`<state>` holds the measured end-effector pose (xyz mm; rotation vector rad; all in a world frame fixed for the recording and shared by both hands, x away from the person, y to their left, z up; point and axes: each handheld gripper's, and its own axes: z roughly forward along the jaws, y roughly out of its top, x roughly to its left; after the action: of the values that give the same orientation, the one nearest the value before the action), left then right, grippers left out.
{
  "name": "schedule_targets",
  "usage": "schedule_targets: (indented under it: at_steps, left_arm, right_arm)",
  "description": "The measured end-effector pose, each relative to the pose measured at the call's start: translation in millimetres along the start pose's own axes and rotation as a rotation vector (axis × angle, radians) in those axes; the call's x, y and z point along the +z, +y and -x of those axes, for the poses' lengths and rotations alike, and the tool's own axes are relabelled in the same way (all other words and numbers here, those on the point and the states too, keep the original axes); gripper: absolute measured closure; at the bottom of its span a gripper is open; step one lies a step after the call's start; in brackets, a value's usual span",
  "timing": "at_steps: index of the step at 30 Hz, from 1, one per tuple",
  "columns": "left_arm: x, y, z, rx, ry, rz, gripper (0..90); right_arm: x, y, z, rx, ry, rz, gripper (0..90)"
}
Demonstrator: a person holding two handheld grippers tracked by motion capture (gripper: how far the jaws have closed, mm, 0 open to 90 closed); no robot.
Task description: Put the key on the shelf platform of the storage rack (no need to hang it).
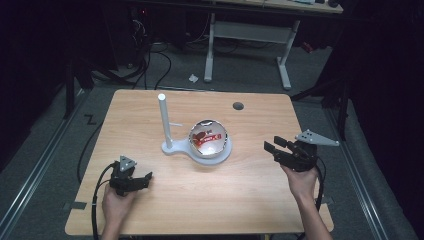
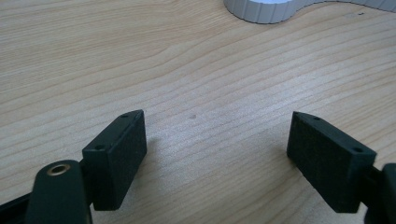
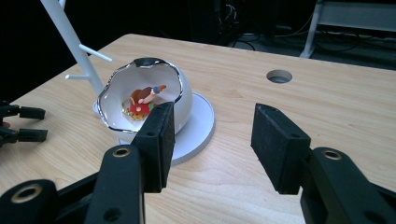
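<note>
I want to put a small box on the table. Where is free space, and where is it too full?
Free: the bare wood between the left gripper and the right gripper, in front of the white stand, and the far right corner behind the cable hole. Crowded: the middle, around the egg-shaped bowl and the stand's post.

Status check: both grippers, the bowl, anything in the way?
Left gripper open, empty, low over table. Right gripper open, empty, facing bowl. Bowl on white stand, small items inside. Path clear.

white bowl [image 3: 180, 95] | upright on stand base | colourful items inside
</note>
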<state>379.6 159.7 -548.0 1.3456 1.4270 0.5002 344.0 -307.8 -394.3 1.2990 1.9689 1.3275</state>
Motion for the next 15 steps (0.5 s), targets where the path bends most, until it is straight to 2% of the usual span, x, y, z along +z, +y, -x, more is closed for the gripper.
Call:
schedule_targets:
  at_steps: [15]
  left_arm:
    - [0.0, 0.0, 0.0, 0.0, 0.0, 0.0, 20.4]
  right_arm:
    - [-7.2, -10.4, -1.8, -0.004, 0.002, -0.013, 49.9]
